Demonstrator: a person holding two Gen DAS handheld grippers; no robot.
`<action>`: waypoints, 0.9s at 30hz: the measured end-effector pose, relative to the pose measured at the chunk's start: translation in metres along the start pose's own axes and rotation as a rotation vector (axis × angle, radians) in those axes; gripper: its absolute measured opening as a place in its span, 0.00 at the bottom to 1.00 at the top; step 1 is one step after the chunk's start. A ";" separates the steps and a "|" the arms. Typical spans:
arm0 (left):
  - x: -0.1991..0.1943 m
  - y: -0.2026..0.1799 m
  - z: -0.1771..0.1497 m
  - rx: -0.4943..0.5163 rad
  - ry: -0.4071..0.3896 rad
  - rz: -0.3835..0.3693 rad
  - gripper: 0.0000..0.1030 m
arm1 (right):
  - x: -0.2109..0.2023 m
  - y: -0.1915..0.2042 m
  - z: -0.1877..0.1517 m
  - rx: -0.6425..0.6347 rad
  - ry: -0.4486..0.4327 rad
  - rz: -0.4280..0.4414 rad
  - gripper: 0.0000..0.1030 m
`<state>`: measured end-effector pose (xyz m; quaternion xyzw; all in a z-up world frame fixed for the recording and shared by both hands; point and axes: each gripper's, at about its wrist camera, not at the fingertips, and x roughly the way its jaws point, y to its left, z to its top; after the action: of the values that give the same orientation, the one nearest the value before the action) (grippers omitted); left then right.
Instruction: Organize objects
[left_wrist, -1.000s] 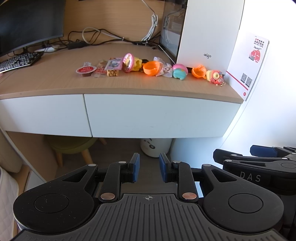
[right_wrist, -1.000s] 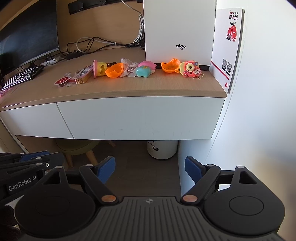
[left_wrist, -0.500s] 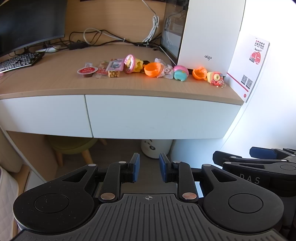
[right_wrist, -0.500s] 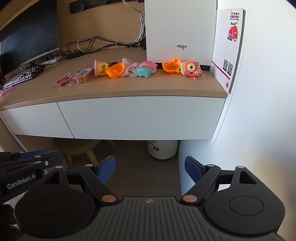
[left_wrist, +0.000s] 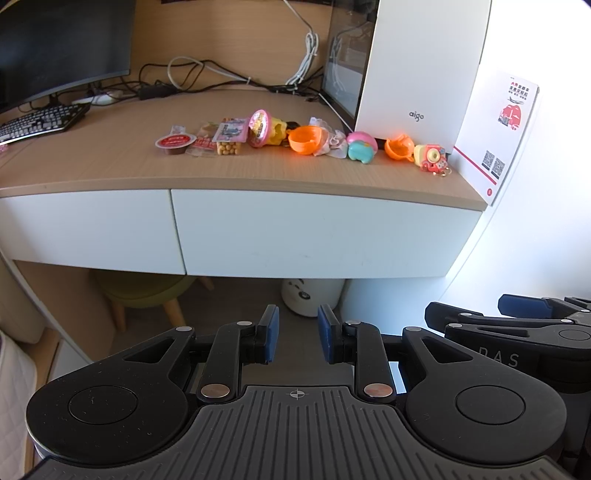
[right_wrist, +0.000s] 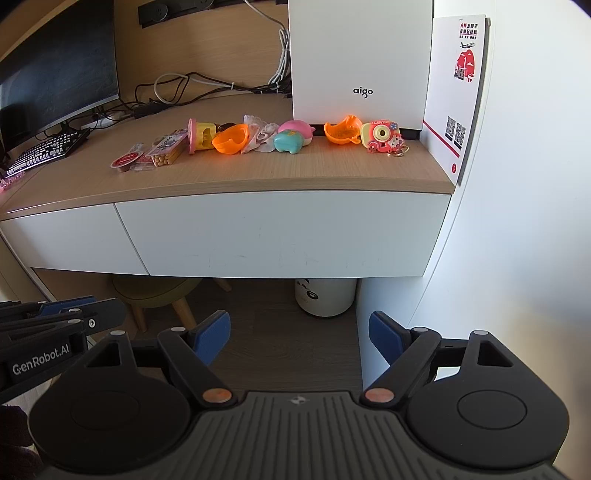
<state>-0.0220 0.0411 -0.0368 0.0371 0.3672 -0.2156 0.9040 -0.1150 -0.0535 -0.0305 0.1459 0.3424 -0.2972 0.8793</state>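
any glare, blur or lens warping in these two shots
Left wrist view: sharp, the desk edge bows from fisheye, the right wall is blown out white. Right wrist view: sharp too, the white computer case leans, sunlight makes the orange bowl glow, under the desk is dim.

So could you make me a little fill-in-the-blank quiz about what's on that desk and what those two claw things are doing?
1. The toy camera stands at the ____ end of the row of small things.
2. The white computer case bears the word ____.
3. Both the left gripper and the right gripper hold ____.
4. The keyboard is ____ in colour.

Missing words: right; aigo; nothing; black
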 end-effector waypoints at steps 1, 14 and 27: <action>0.000 0.000 0.000 0.000 0.000 0.000 0.26 | 0.000 0.000 0.000 0.000 0.000 0.000 0.81; -0.002 0.001 0.002 0.005 -0.006 -0.004 0.26 | 0.000 -0.002 -0.001 0.006 0.002 0.000 0.81; -0.001 -0.002 0.002 -0.001 -0.014 -0.002 0.26 | -0.001 0.000 0.000 0.006 -0.002 0.004 0.81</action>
<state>-0.0220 0.0396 -0.0344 0.0347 0.3612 -0.2167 0.9063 -0.1158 -0.0533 -0.0292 0.1488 0.3405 -0.2966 0.8797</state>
